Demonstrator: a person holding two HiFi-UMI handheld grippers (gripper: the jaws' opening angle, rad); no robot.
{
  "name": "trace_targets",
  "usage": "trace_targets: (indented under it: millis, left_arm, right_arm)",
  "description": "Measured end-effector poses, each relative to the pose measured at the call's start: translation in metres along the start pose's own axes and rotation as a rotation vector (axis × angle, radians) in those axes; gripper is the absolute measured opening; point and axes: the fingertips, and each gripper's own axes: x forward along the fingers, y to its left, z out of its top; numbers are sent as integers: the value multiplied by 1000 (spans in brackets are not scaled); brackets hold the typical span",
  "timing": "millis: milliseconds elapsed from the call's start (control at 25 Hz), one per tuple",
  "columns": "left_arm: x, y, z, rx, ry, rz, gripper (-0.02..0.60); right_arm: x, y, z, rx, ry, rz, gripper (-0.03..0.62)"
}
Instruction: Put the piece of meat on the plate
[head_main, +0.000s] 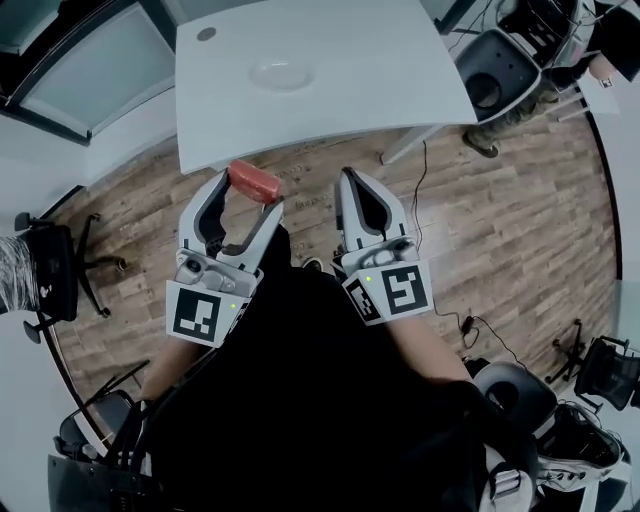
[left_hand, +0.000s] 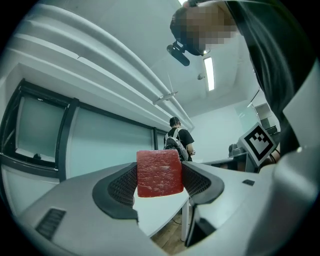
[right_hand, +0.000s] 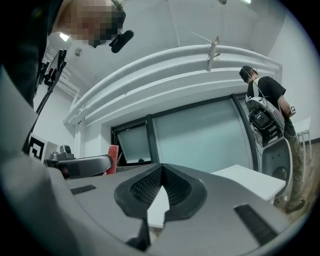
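Nearest, against the person's dark clothing, both grippers are held up side by side over the wooden floor (head_main: 520, 230), short of the table (head_main: 400, 70). The left gripper (head_main: 250, 195) has its jaws clenched on the piece of meat (left_hand: 159, 172), a red, squarish slab pinched by its two side faces between the ribbed pads (left_hand: 122, 186) and standing upright at the tips. In the head view the meat is in the air, just before the table's near edge and toward its left corner, not touching the table. The right gripper (right_hand: 161, 192), just to the right of the other, has its jaws pressed together at the tips with nothing between them.

Beyond the grippers the white table carries a white plate (head_main: 281, 74), roughly midway between the near and far edges and a little left of centre, well apart from the meat. A small dark round spot (head_main: 206, 33) sits near the table's far left corner.

Farther off, a chair (head_main: 495, 75) stands by the table's right edge, and another person wearing a backpack (right_hand: 265, 110) stands past it.
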Motion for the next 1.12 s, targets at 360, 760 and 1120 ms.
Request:
trace_targets:
  millis: [360,760,1120]
  left_arm:
    - [41,23,-15,-33,23,-54,279]
    - [63,100,-51,-91,71,-55,279]
    - [97,176,-63,-143,38,-73,279]
  right_arm:
    - [33,-23,-5,-3,35,-53,2]
    - [122,-13,-37,-15,121,-39,3]
    - [209,-12,-42,-82,181,-60,3]
